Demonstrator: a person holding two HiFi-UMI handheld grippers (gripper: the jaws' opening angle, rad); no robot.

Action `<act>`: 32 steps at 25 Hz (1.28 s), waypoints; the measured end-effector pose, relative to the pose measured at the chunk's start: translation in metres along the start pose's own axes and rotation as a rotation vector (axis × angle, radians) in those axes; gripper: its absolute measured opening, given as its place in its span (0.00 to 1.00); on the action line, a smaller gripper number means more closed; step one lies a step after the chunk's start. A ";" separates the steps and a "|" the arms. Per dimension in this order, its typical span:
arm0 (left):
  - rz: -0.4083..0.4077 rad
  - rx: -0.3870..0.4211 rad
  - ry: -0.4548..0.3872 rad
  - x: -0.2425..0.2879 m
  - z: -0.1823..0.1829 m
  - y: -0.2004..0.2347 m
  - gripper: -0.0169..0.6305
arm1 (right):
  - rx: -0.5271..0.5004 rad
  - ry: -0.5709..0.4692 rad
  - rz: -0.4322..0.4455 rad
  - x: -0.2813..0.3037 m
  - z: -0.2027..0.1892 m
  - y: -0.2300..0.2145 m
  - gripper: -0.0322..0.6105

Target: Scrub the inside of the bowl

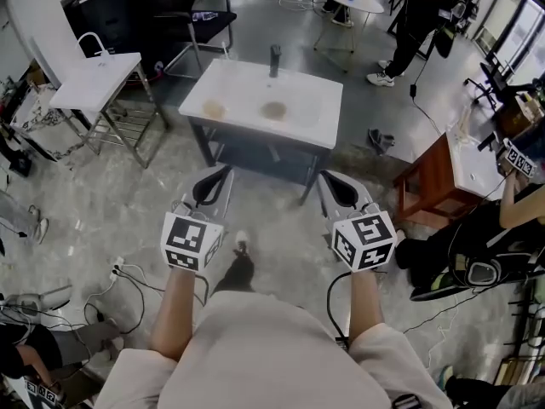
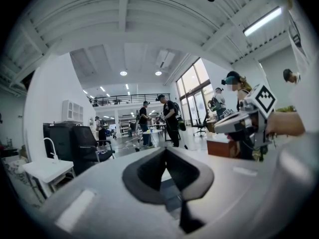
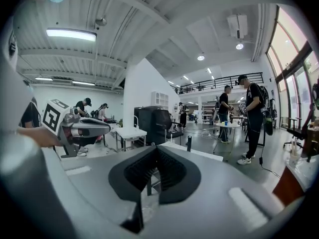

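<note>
Bowl (image 1: 274, 111) shows in the head view only as a round tan shape on the white washstand (image 1: 319, 88), just in front of the dark faucet (image 1: 275, 58). A second round tan shape (image 1: 213, 109) lies to its left on the same top; which of the two is really the bowl cannot be told at this size. Both look circular from above, so neither shows a long axis; whether a mouth faces up cannot be made out. The washstand runs its long side left to right across the view, with its near edge toward the person.

Bare grey floor (image 1: 281, 220) separates that near edge from the grippers. A smaller white stand (image 1: 94, 79) with a curved tap sits off to the left; a black chair (image 1: 183, 11) stands behind; a wooden table (image 1: 430, 181) stands near the washstand's right corner. Cables and a power strip (image 1: 119, 269) lie on the floor at the left.

The left gripper (image 1: 223, 171) and right gripper (image 1: 327, 177) are held side by side, apart from each other, both pointing toward the washstand. In each gripper's own view the dark pads meet tip to tip with nothing between them. The bowl sits well ahead of both, touched by neither; the shape by the faucet lies ahead between the two grippers, and the other lies ahead of the left one. In the right gripper view the washstand's white edge (image 3: 199, 154) and the faucet (image 3: 189, 143) show just above the closed pads; the bowl cannot be picked out there.
</note>
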State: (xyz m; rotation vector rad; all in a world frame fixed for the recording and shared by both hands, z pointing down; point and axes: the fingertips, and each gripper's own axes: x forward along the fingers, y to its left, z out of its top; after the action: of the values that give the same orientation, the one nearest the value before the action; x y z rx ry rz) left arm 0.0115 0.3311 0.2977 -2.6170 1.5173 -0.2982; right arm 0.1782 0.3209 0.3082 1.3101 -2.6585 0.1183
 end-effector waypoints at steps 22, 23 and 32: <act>-0.040 0.023 -0.007 0.235 -0.009 0.198 0.03 | -0.032 0.050 -0.066 0.257 0.043 -0.125 0.06; -0.041 0.021 -0.001 0.241 -0.012 0.206 0.03 | -0.031 0.056 -0.066 0.267 0.044 -0.129 0.06; -0.036 0.002 0.045 0.287 -0.035 0.259 0.03 | -0.011 0.102 -0.047 0.334 0.039 -0.148 0.06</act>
State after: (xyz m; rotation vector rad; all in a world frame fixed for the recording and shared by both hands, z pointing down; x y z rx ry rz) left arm -0.0764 -0.0463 0.3183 -2.6562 1.4837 -0.3637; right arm 0.0913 -0.0355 0.3334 1.3245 -2.5385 0.1600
